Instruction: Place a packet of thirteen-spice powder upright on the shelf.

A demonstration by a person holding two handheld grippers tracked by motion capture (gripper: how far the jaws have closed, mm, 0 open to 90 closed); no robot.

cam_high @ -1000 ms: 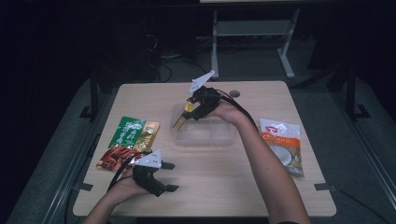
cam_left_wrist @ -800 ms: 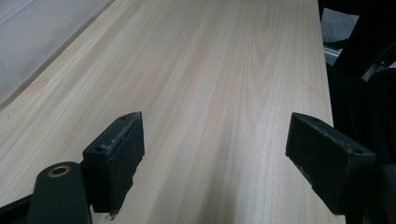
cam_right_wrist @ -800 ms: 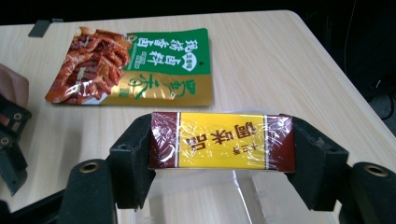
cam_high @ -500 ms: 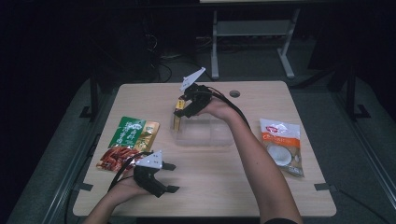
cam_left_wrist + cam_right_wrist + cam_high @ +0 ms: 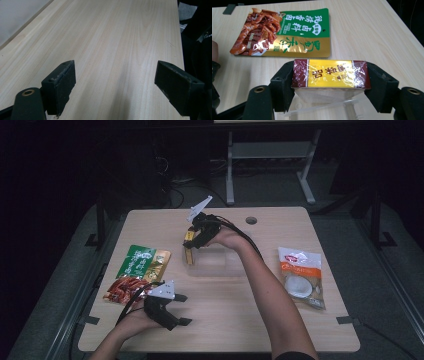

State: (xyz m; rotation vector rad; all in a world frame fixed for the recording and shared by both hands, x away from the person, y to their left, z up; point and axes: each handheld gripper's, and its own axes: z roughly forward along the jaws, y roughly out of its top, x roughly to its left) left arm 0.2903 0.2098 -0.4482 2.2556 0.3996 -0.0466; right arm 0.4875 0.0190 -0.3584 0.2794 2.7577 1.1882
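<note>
My right gripper (image 5: 190, 251) (image 5: 329, 80) is shut on a small red-and-yellow wrapped box (image 5: 330, 73) (image 5: 189, 251), its pads pressing both ends. It holds the box over the left end of a clear plastic container (image 5: 216, 266) (image 5: 329, 105) in the middle of the table. My left gripper (image 5: 181, 309) (image 5: 120, 85) rests near the table's front left, open, with bare wood between its fingers. A green-and-gold snack pouch (image 5: 143, 262) (image 5: 295, 35) lies on the left of the table, past the held box in the right gripper view.
A red snack packet (image 5: 122, 290) lies beside the green pouch, just behind my left hand. A white-and-orange bag (image 5: 301, 276) lies at the table's right. A round cable hole (image 5: 251, 220) sits at the back edge. A metal stand (image 5: 267, 155) is on the floor beyond.
My right gripper has carried the box leftward and a little down, from over the container's back to its left end. The left gripper has stayed put.
</note>
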